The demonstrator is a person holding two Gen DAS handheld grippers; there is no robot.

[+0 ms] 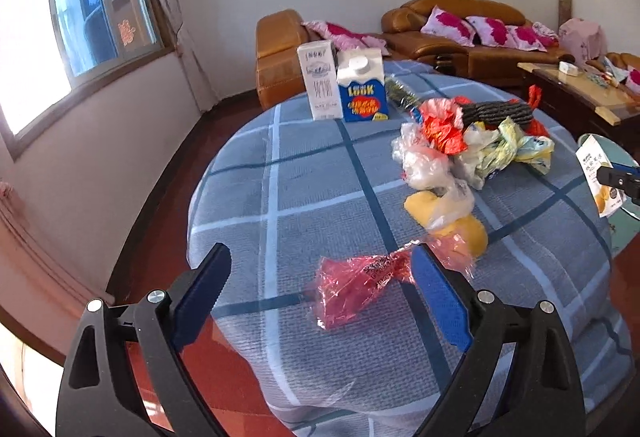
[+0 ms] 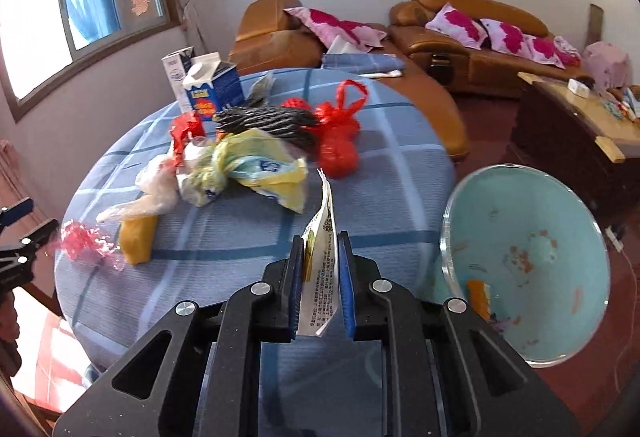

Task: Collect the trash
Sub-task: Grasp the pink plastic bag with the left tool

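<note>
My left gripper (image 1: 320,269) is open above the table's near edge, its fingers either side of a crumpled red cellophane wrapper (image 1: 360,283). A yellow packet (image 1: 460,225) lies just beyond. My right gripper (image 2: 320,253) is shut on a white printed snack wrapper (image 2: 320,269) and holds it upright above the table, left of the light blue trash bin (image 2: 532,257). That wrapper also shows at the right edge of the left wrist view (image 1: 600,177). A heap of plastic bags (image 2: 240,169), a red bag (image 2: 338,133) and a black bundle (image 2: 268,121) lie mid-table.
Two cartons (image 1: 344,85) stand at the far side of the round table with the blue checked cloth (image 1: 304,197). Brown sofas with pink cushions (image 1: 460,29) line the wall. A wooden coffee table (image 2: 580,117) stands at the right. Red floor surrounds the table.
</note>
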